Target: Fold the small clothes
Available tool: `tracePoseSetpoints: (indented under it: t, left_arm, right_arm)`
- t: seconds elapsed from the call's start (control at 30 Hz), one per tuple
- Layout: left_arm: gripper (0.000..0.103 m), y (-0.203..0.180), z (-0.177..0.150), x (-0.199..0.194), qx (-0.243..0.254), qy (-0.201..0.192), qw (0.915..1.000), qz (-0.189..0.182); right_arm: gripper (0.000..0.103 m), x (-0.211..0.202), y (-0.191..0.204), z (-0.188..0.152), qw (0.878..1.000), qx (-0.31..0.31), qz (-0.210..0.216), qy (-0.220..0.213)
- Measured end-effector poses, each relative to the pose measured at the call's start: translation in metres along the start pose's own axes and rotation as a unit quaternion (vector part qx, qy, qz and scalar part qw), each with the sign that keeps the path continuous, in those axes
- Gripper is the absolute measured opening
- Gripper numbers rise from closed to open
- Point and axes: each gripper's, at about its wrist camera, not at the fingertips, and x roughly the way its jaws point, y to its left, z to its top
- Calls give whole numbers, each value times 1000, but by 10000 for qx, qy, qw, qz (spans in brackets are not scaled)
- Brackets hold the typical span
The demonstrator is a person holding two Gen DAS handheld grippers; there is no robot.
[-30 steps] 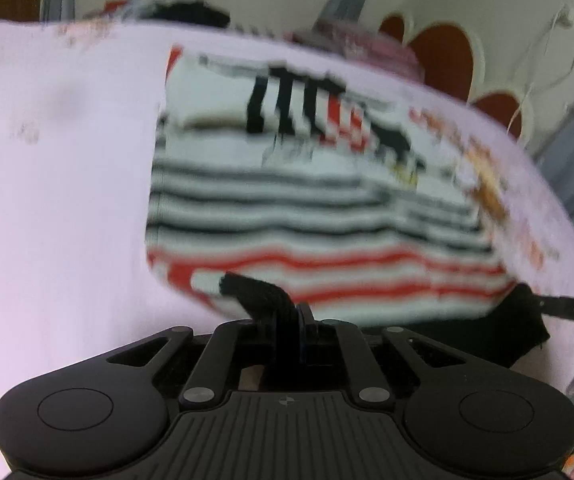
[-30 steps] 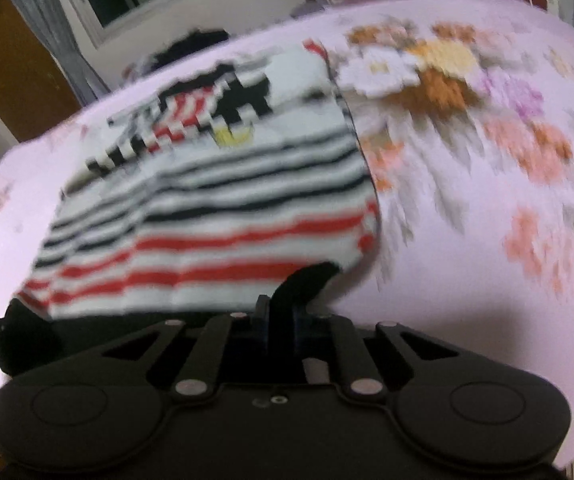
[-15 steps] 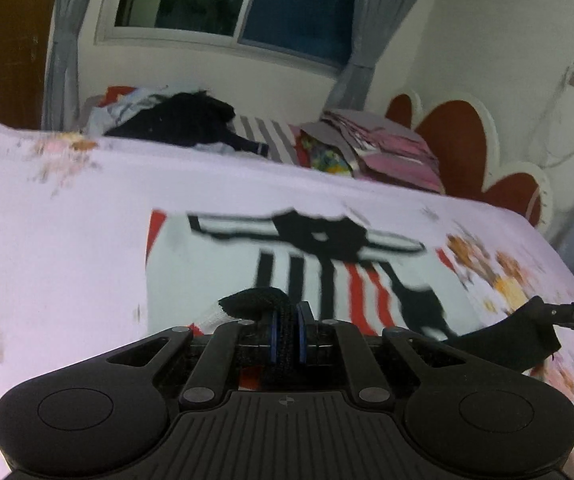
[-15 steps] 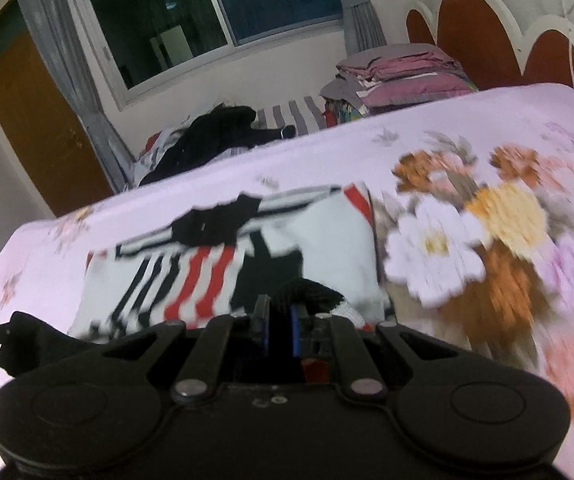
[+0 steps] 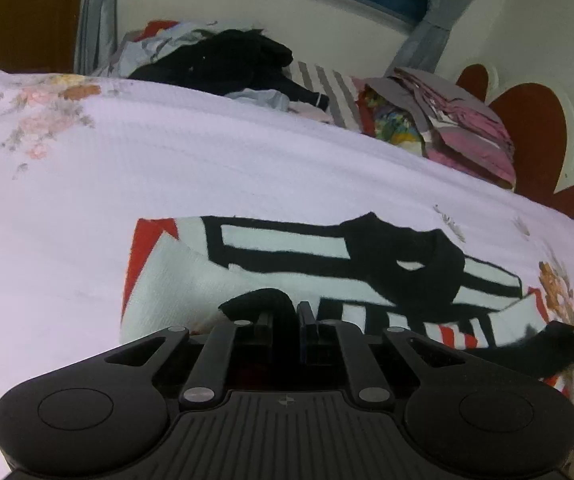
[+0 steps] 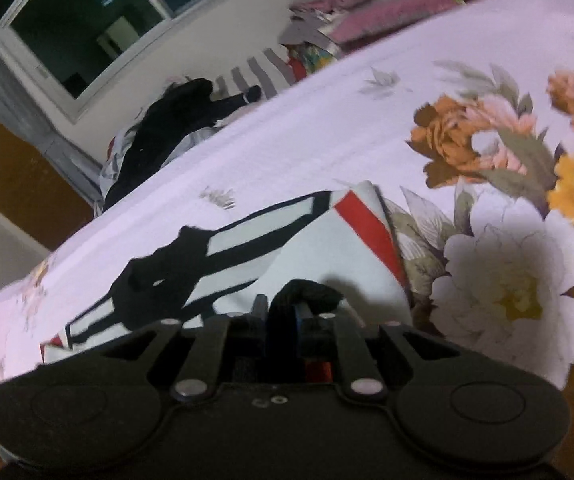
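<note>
— On the bed, what covers it?
— A pale pink sheet (image 5: 67,208), printed with big flowers (image 6: 503,292) on the side the right view shows. Beyond it are a cream wall, a dark window (image 6: 71,28), grey curtains (image 5: 95,16) and a brown door (image 5: 27,12).
— Where's the garment?
— The top (image 5: 191,280), white with black and red stripes and a black collar (image 5: 403,248), lies on the sheet right ahead of both grippers.
— And the grippers?
— The left gripper (image 5: 287,312) has its fingers pressed together on a black hem edge of the top. The right gripper (image 6: 287,312) pinches the same black edge at the other corner.
— Anything one view adds?
— The left view catches the right gripper's black tip at its right edge and a red scalloped headboard (image 5: 535,128).
— Other things?
— A heap of dark clothes (image 5: 227,56) and a folded pile (image 5: 459,120) sit past the bed's far edge.
</note>
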Motion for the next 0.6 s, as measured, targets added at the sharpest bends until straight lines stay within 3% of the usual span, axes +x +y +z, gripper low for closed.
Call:
tracePoseSetpoints:
  t: [0.03, 0.07, 0.1, 0.13, 0.17, 0.23, 0.4, 0.5, 0.6]
  left_arm:
    - [27, 1, 2, 1, -11, -4, 10000, -26]
    - [45, 3, 4, 2, -49, -36, 9999, -120]
    - [58, 4, 7, 0, -70, -140, 9997, -168]
    - [79, 4, 9, -6, -76, -385, 9992, -74]
    - [88, 4, 10, -10, -68, -588, 9982, -24]
    - [88, 5, 14, -14, 16, -693, 9976, -64]
    - [88, 7, 11, 0, 375, -353, 9987, -64]
    - [88, 6, 5, 12, 464, -167, 9987, -113]
    - [87, 1, 1, 27, 629, 23, 9980, -25]
  right_arm:
    - [41, 0, -1, 4, 9999, 3, -48, -106]
    - [57, -1, -2, 7, 9997, -13, -86, -221]
    - [59, -2, -2, 11, 9994, -62, -73, -326]
    - [58, -3, -1, 14, 9992, -162, -47, -357]
    - [58, -3, 2, 16, 9988, -315, -64, -371]
    - [58, -4, 7, 18, 9971, -631, -39, -424]
    - [61, 5, 14, 16, 9926, -1161, -1, -359]
    - [63, 10, 14, 16, 9924, -1147, 113, -423]
    - [63, 26, 19, 13, 9903, -1379, 8, -175]
